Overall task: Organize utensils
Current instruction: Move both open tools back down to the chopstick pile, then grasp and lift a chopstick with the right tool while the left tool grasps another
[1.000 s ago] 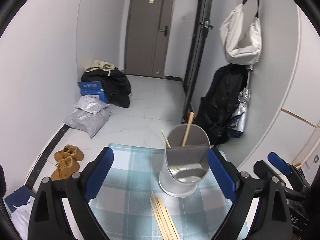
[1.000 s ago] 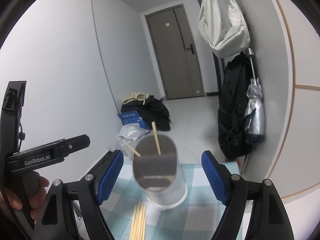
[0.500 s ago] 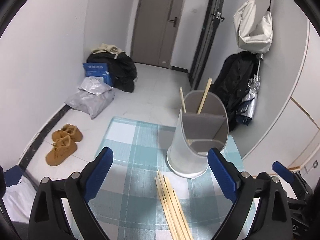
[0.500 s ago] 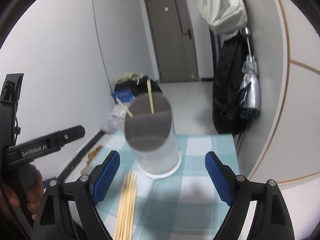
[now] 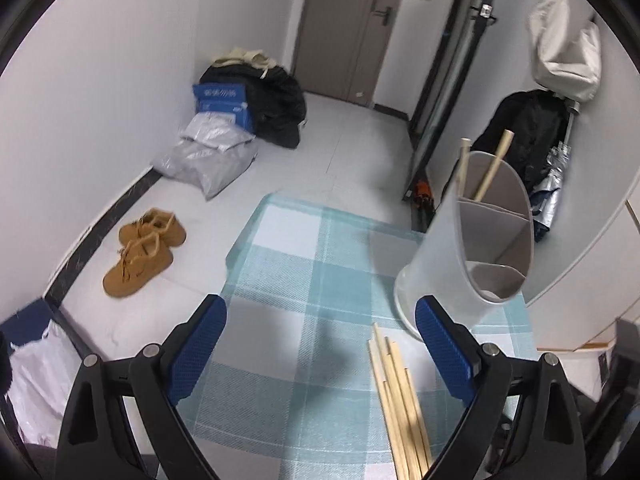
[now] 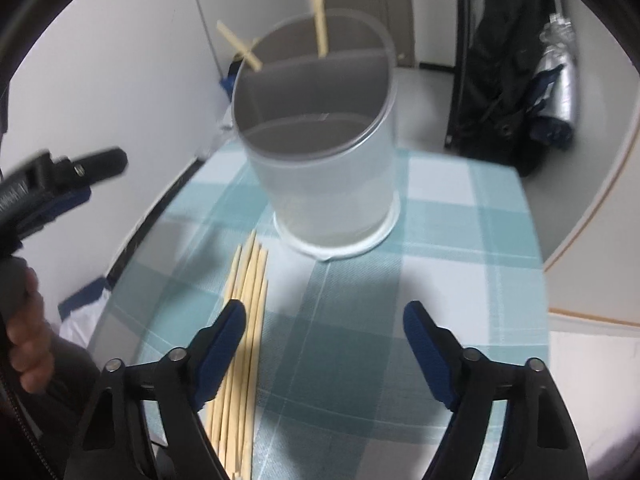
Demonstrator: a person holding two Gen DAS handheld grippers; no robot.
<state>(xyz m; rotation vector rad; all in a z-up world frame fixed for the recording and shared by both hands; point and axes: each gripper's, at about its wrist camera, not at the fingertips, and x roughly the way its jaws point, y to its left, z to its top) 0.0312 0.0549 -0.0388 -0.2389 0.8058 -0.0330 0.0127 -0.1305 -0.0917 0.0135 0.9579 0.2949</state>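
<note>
A frosted holder (image 6: 328, 184) stands upright on the checked cloth (image 6: 460, 264) of a small table, its inside split by grey dividers into compartments; two chopsticks (image 6: 320, 38) lean in the far compartment, their tips above the rim, while the near compartments show nothing in them; a loose bundle of sticks (image 6: 244, 340) lies flat on the cloth just beside the holder's base, running from it toward the person; in the right wrist view the right gripper (image 6: 324, 324) is spread wide and grasps nothing, its left finger (image 6: 224, 340) over the bundle, though whether it touches cannot be told, its other finger over bare cloth; the left gripper (image 5: 320, 340) is likewise released and empty above the cloth, its right finger (image 5: 444, 344) close to the holder (image 5: 460, 264) and to the tips of the sticks (image 5: 400, 400); from the right wrist view the left tool shows at the left edge, held in a hand (image 6: 28, 344); on the floor beyond lie tan shoes (image 5: 142, 250), grey bags (image 5: 208, 156) and a blue box (image 5: 224, 104); a black coat (image 6: 504, 64) hangs on the right wall.
</note>
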